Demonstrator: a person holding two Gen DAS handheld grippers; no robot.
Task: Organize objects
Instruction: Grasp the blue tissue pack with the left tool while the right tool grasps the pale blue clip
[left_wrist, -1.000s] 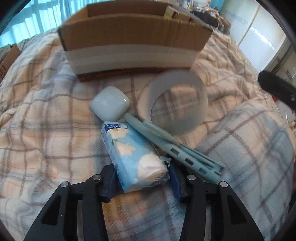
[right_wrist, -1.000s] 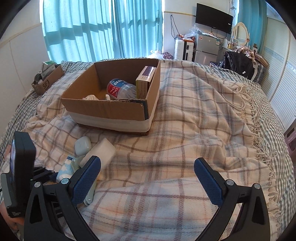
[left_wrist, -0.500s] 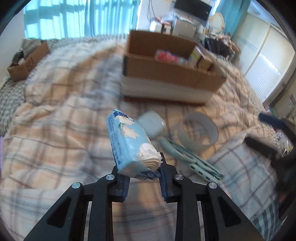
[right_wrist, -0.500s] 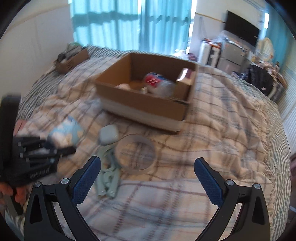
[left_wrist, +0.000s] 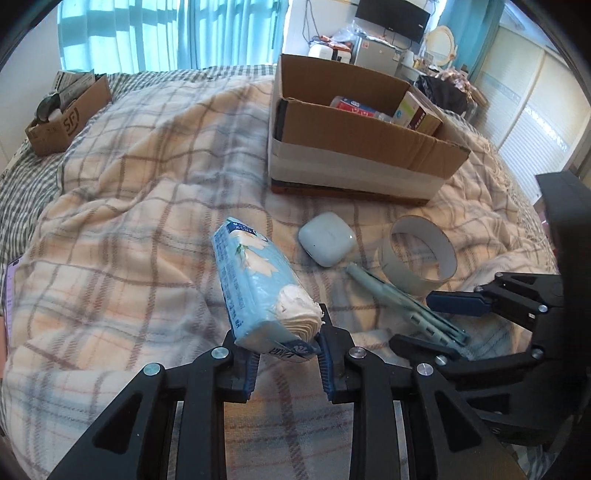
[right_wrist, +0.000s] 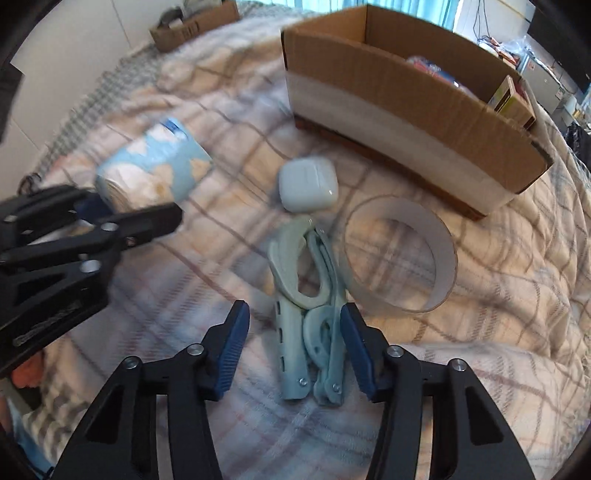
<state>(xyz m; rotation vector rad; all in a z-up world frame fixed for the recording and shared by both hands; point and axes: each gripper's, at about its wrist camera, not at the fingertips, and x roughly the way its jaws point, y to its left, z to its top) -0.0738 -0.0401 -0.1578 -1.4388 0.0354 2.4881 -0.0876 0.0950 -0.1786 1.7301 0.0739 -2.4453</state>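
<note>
Lifted clear of the blanket since a second ago, the tissue pack (left_wrist: 258, 284) now hangs in the left gripper (left_wrist: 286, 363), whose fingers are clenched on its near end; back then it lay flat beside the earbud case. Meanwhile the right gripper (right_wrist: 293, 347) has dropped from high above the bed to just over the pale green folding tool (right_wrist: 310, 314), its blue pads spread wide on either side of the handles, gripping nothing.

Soft and pale blue, the pack carries white flower prints and small blue lettering along one edge, and white tissue bulges from its opened end near the pads. It tilts up toward 11 o'clock in the left wrist view.

At 1 o'clock from the pack lies a white rounded earbud case (left_wrist: 327, 240); at 3 o'clock from that case a roll of clear tape (left_wrist: 421, 258) sits on the blanket, close beside the folding tool.

Everything rests on a cream plaid blanket (left_wrist: 129, 221) spread over a bed. At 12 o'clock stands an open cardboard box (left_wrist: 354, 147) with a white band, holding a red-labelled packet and a small carton. A smaller cardboard box (left_wrist: 66, 118) sits at 10 o'clock, near turquoise curtains (left_wrist: 166, 33); a dark television (left_wrist: 393, 18) hangs at 1 o'clock.
</note>
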